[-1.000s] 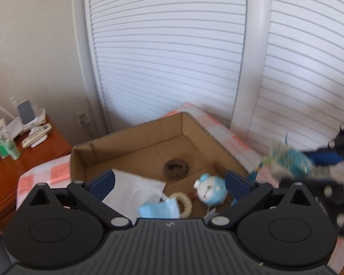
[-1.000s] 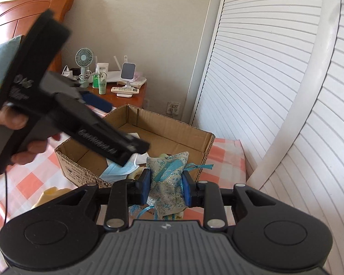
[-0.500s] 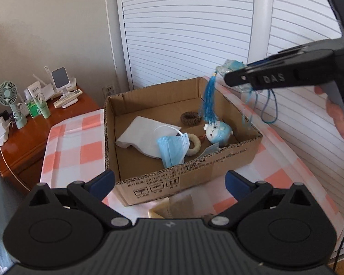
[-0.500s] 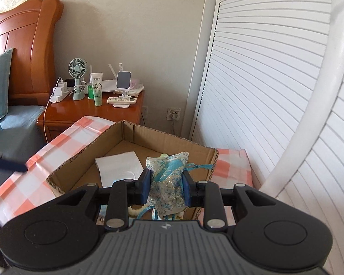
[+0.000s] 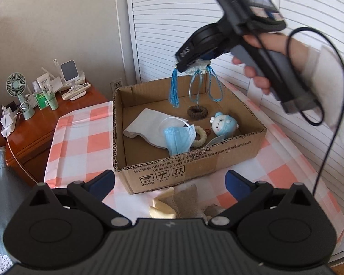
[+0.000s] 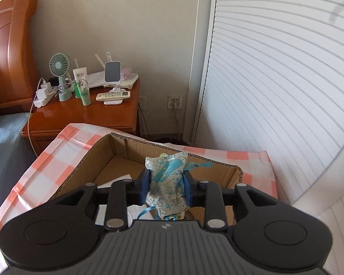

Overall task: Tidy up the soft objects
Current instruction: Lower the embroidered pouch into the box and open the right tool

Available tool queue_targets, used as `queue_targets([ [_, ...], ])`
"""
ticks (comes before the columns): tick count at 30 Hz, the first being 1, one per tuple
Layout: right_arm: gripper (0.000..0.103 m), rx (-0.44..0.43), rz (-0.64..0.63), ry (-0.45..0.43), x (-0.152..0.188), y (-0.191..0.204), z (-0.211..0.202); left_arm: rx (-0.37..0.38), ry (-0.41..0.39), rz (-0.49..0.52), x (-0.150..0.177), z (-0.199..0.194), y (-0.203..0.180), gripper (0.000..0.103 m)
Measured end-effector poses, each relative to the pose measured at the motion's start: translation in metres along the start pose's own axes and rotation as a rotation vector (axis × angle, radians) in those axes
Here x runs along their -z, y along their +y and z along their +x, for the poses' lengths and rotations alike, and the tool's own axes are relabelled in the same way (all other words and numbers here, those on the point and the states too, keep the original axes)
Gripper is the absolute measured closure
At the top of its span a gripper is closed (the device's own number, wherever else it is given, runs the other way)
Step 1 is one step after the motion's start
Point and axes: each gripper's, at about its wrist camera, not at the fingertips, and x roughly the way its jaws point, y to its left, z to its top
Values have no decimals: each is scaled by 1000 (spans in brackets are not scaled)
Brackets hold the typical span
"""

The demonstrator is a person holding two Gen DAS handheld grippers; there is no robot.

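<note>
While my right gripper (image 6: 165,184) hangs over the box (image 6: 117,151), its jaws are opening around the sachet (image 6: 166,183); next, let it drop clear.

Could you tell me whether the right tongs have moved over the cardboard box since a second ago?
Yes: the right tongs, opening around the blue pouch, moved from beside the cardboard box to above its far wall.

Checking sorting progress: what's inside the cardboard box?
Inside the cardboard box: white cloth, blue face mask, cream ring, brown scrunchie, blue plush. Anything beneath the cloth is hidden.
</note>
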Motion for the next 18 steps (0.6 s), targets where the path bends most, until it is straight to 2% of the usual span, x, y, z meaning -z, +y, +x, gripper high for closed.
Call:
queue_targets([
  [1,31,-2,1,4,-2,1,6,-1,0,-2,0,-1,0,1],
  [2,15,-11,-7,7,-3,1,13,-2,1,-5,0,-1,0,1],
  [4,5,22,-3,-11,-2,1,22,-2,1,-7,0,-3,1,1],
  [9,1,-24,58,-2,8,-6,20,-2,-7,-6,0,-7,-1,1],
  [14,0,10,48,6,20,-3,-3,9,-14,0,1,-12,-6,1],
  [18,0,0,50,4,36,0,-28,9,-28,5,5,-20,-7,1],
])
